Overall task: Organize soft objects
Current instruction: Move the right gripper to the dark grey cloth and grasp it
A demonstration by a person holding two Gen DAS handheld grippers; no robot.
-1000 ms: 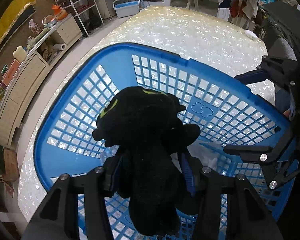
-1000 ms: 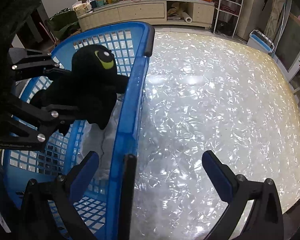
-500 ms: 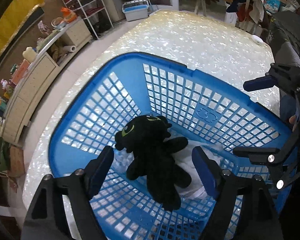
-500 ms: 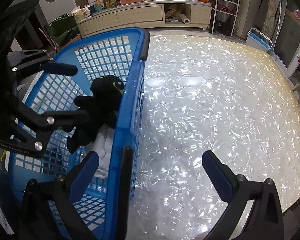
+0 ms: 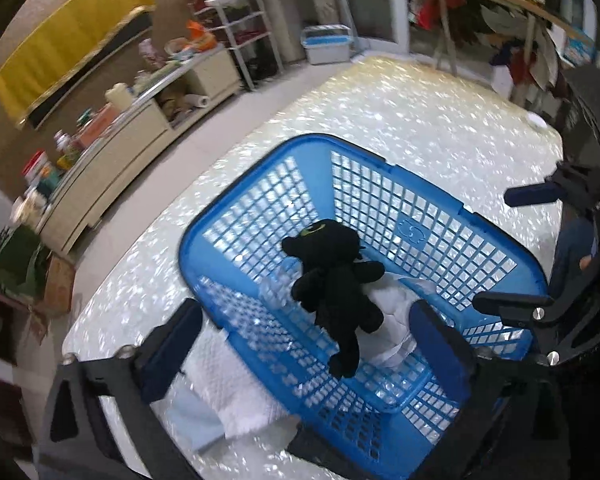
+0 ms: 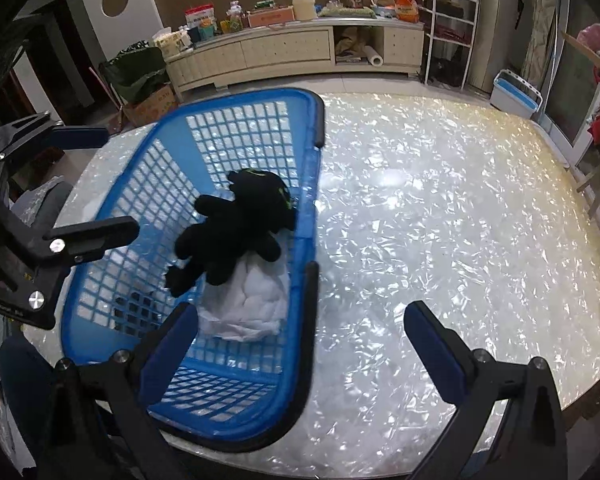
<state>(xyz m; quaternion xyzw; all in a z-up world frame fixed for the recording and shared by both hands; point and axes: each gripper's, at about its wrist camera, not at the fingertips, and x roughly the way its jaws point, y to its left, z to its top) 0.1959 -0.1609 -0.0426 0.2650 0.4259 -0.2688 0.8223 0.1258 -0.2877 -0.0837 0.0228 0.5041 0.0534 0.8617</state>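
**Both grippers empty, plush in the basket**

The left gripper (image 5: 308,340) hangs above the near end of the blue basket (image 5: 432,188), its fingers spread wide with nothing between them. The right gripper (image 6: 300,344) is likewise wide open and empty, straddling the basket's right wall. Inside the basket, a black plush toy (image 6: 236,228) lies partly on a white cloth (image 6: 252,300). A folded white towel (image 5: 228,384) rests on the pearly tabletop (image 6: 440,216) just beside the basket.
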